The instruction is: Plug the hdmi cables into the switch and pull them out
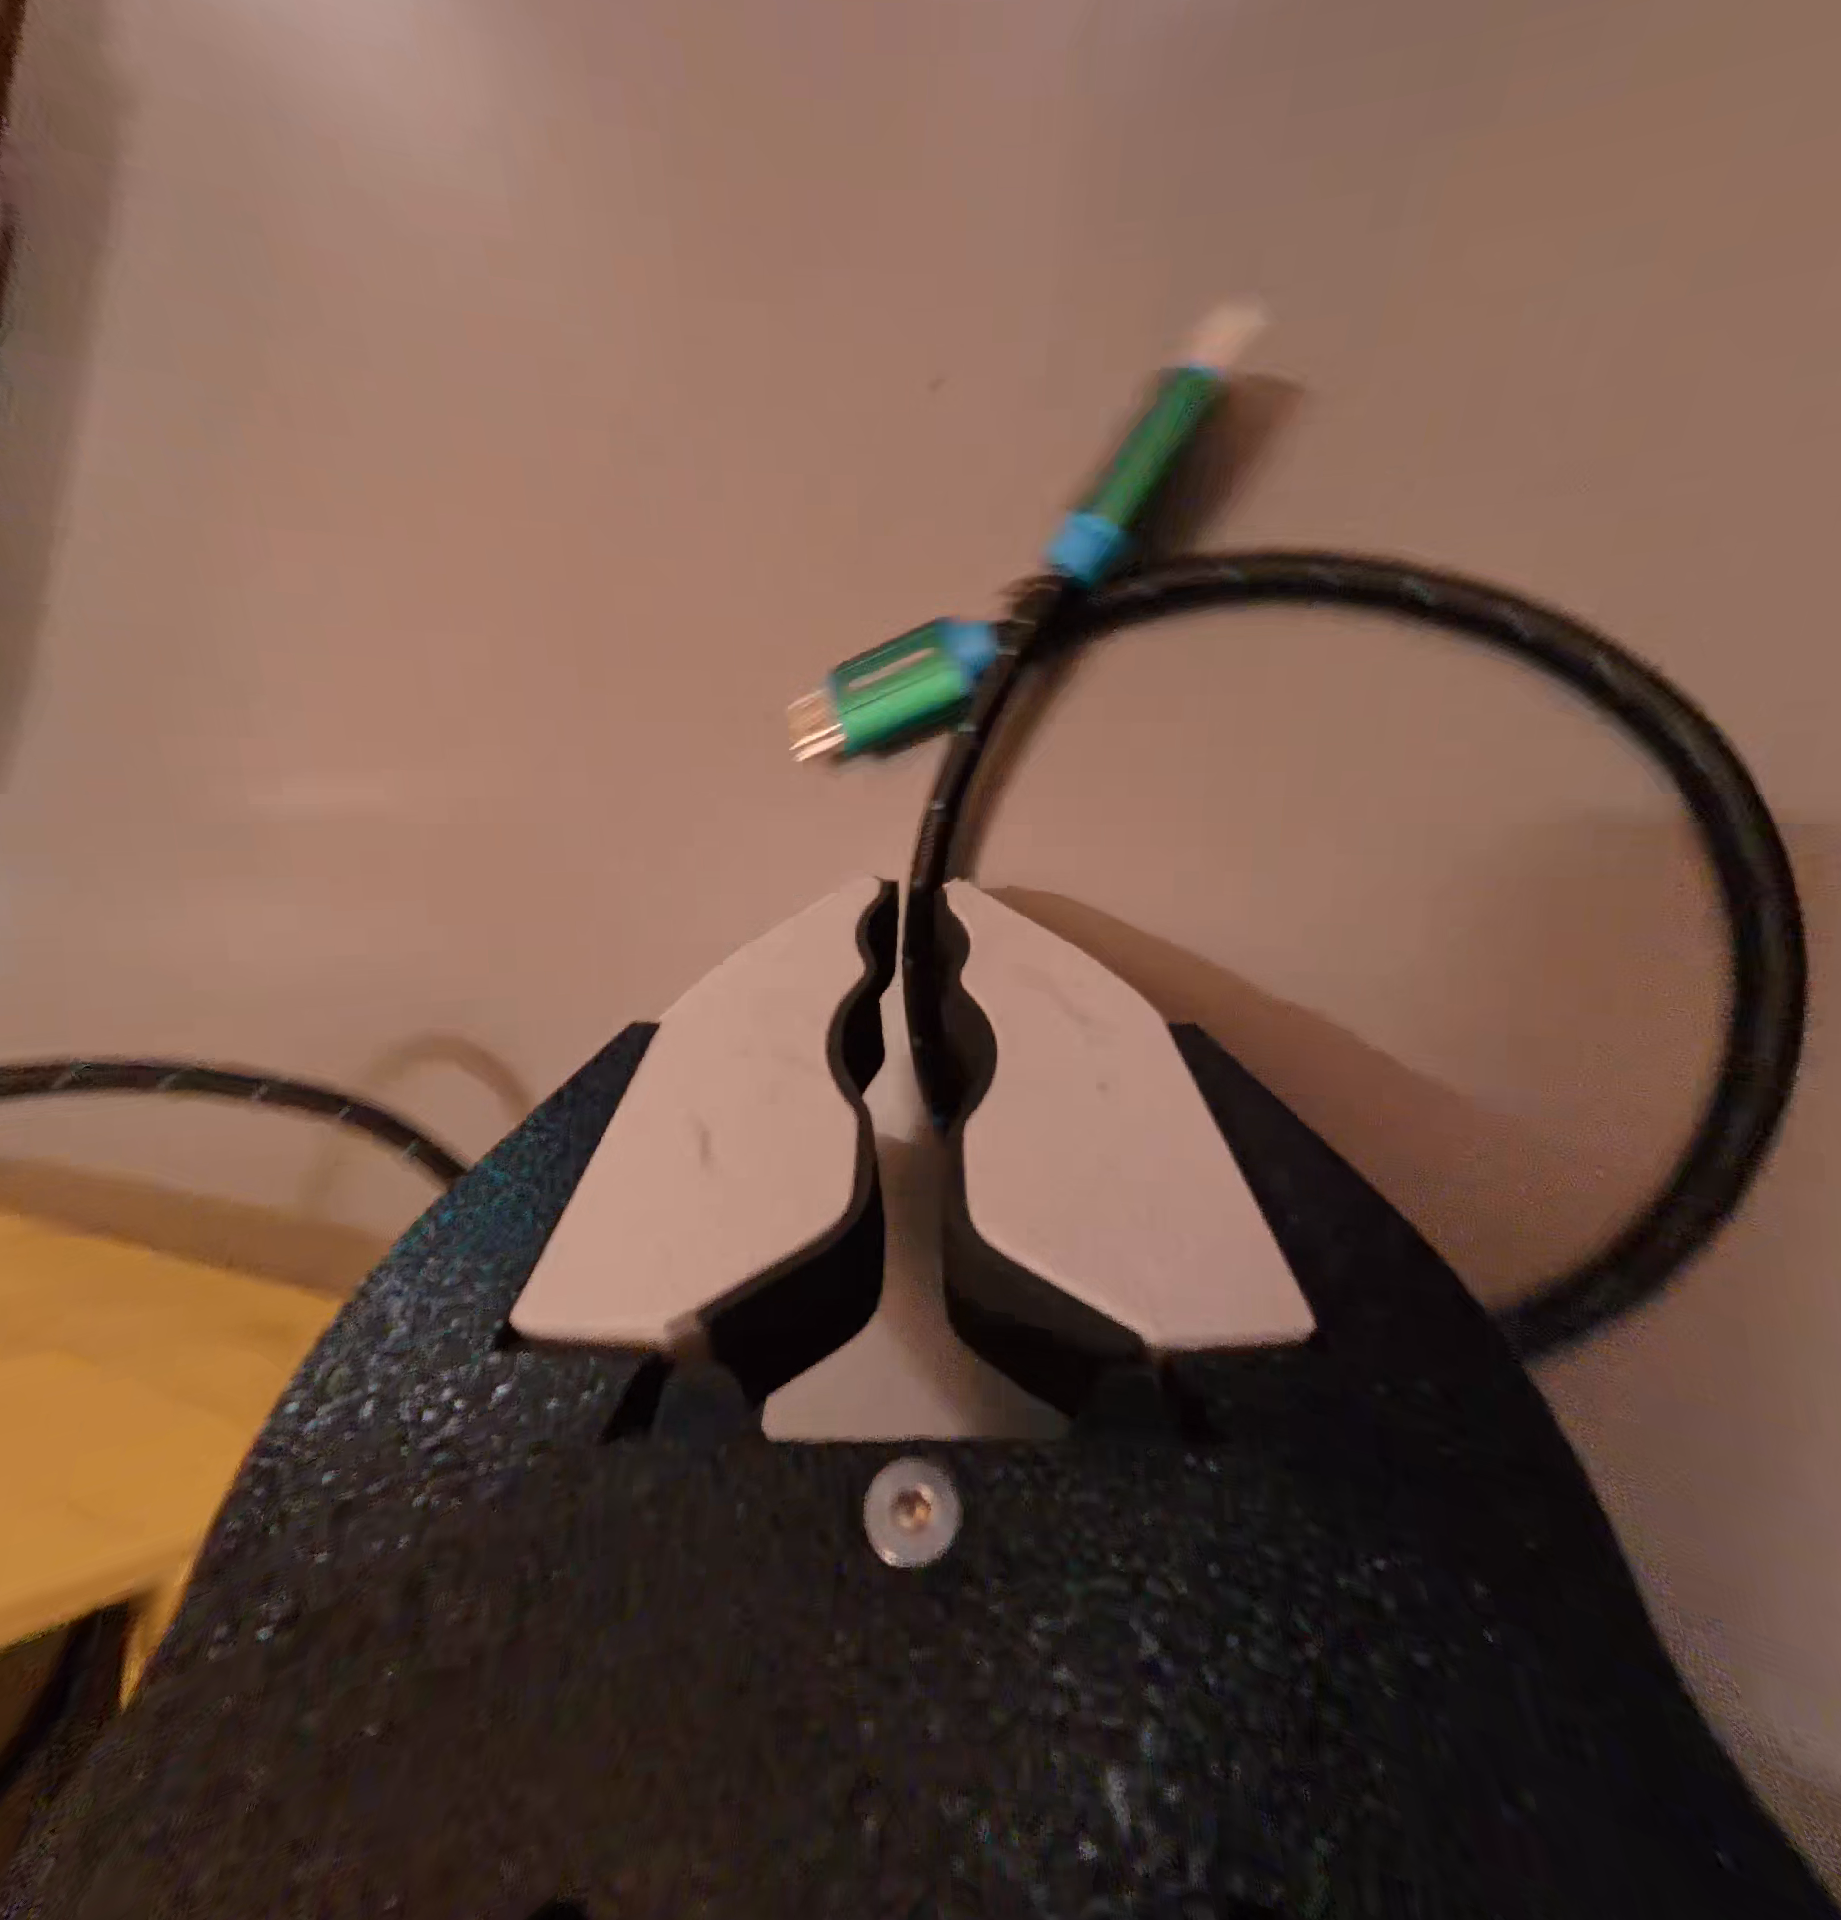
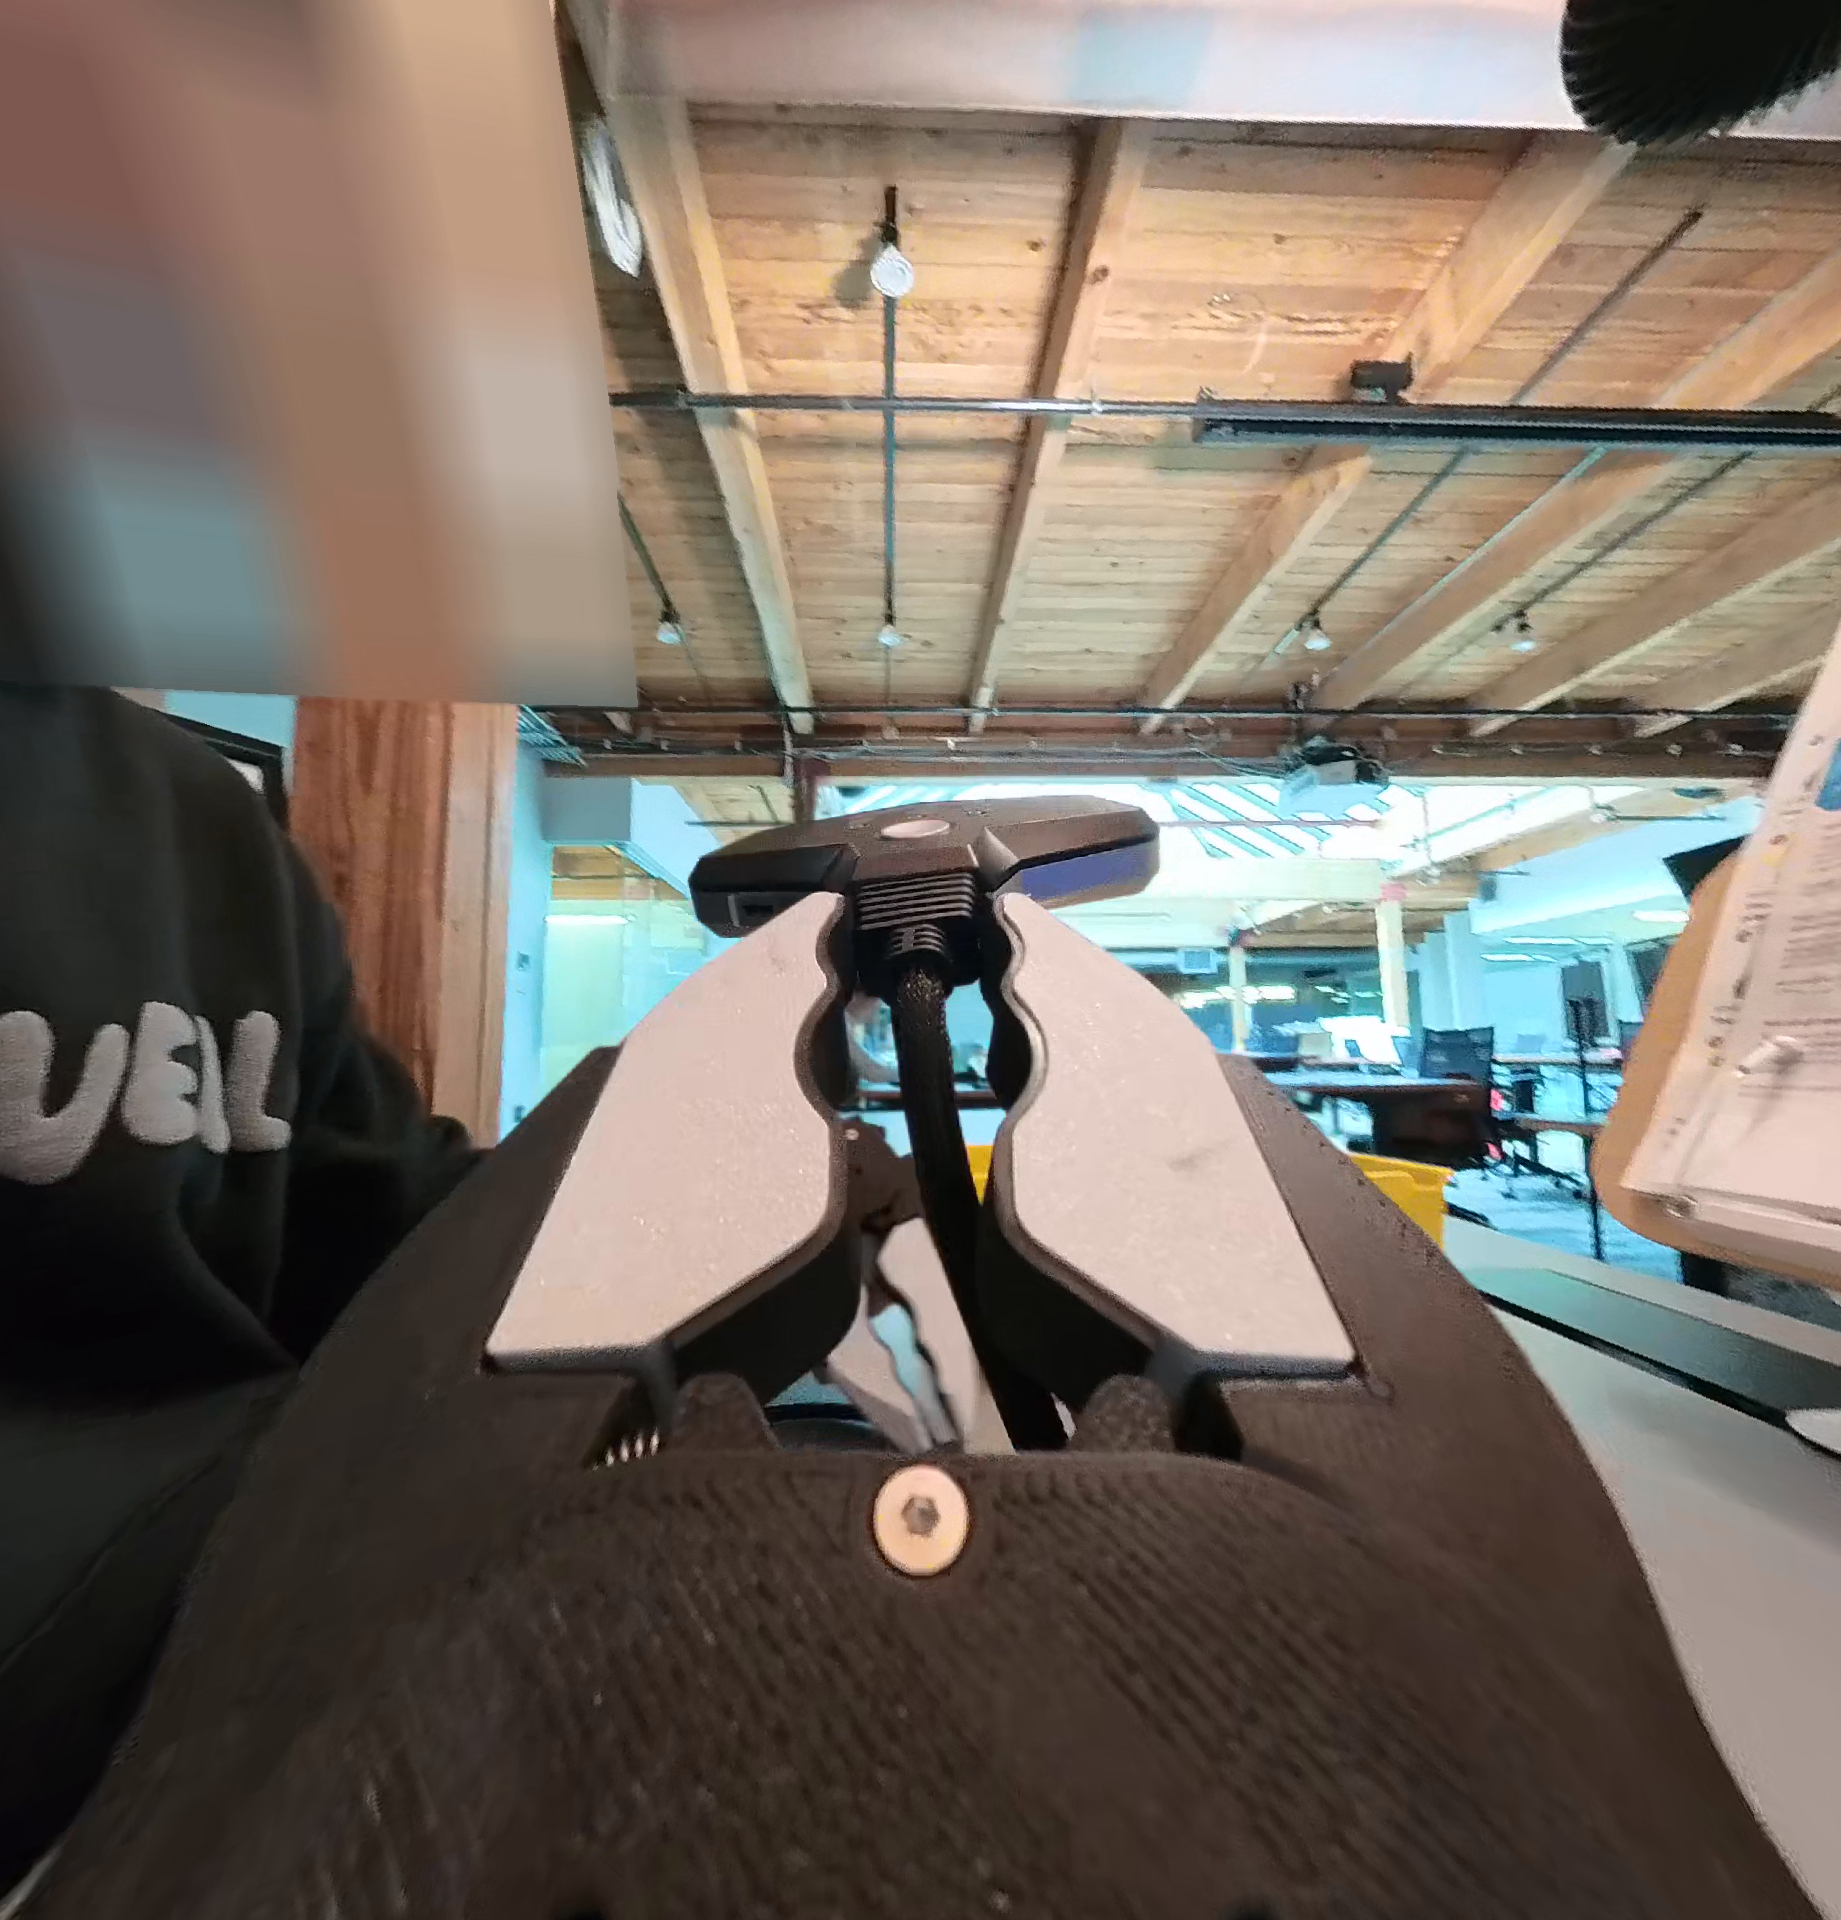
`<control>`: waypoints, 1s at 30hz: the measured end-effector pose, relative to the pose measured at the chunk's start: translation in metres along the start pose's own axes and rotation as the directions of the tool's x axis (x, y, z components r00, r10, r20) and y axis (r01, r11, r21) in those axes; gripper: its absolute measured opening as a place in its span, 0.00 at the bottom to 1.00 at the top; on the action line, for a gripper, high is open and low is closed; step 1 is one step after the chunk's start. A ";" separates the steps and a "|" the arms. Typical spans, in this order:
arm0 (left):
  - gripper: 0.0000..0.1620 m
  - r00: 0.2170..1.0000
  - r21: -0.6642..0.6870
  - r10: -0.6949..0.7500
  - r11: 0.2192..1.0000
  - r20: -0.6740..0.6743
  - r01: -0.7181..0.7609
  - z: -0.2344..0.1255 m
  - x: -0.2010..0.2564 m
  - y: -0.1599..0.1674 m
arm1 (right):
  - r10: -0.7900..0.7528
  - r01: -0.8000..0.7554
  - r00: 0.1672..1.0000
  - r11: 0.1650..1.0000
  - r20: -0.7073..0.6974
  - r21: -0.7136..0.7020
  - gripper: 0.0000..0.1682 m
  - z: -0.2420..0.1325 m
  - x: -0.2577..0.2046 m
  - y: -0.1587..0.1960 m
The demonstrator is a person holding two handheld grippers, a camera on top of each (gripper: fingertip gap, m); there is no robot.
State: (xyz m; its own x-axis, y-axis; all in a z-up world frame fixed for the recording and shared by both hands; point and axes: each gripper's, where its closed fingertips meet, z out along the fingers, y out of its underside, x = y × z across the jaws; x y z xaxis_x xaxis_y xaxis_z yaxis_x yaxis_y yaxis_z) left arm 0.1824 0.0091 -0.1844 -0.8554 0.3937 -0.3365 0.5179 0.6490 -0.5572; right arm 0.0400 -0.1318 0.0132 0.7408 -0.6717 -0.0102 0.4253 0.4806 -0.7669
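In the left wrist view my left gripper (image 1: 918,896) is shut on a black HDMI cable (image 1: 942,821) and holds it above a pale surface. The cable rises from the jaws to a green plug with blue collars (image 1: 1144,457). A second green plug (image 1: 895,691) points left just below it, and a black cable loop (image 1: 1726,831) curves right and down behind the gripper. In the right wrist view my right gripper (image 2: 916,920) is shut on the ribbed cable neck of the black HDMI switch (image 2: 1051,831), which is held up in the air. An empty port (image 2: 750,909) shows on its left end.
Another black cable (image 1: 220,1075) runs in from the left above a yellowish wooden surface (image 1: 64,1403). A person in a dark sweatshirt (image 2: 116,1039) is close on the left of the right wrist view. A clipboard with papers (image 2: 1747,1018) stands at the right above a white table (image 2: 1705,1538).
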 end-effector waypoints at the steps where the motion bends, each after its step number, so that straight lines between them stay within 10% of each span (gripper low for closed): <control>1: 0.07 0.998 -0.011 -0.038 0.999 0.058 0.039 -0.004 -0.011 0.003 | 0.006 -0.006 1.000 1.000 0.018 0.015 0.14 0.000 -0.003 -0.002; 8: 0.23 0.938 0.083 -0.343 0.937 0.055 0.338 -0.025 -0.007 -0.013 | -0.005 0.006 1.000 1.000 0.027 -0.004 0.14 0.002 -0.005 0.002; 30: 0.29 0.878 -0.150 -0.440 0.871 0.187 0.468 0.006 0.036 -0.020 | -0.078 0.072 0.996 0.988 -0.036 -0.133 0.14 0.007 0.004 0.023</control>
State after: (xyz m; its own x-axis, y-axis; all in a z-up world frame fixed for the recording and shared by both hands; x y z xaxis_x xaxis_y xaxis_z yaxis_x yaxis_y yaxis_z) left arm 0.1415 0.0062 -0.1902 -0.9793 -0.0614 -0.1928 0.0511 0.8469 -0.5293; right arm 0.0561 -0.1194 0.0005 0.6863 -0.7268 0.0266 0.4046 0.3512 -0.8444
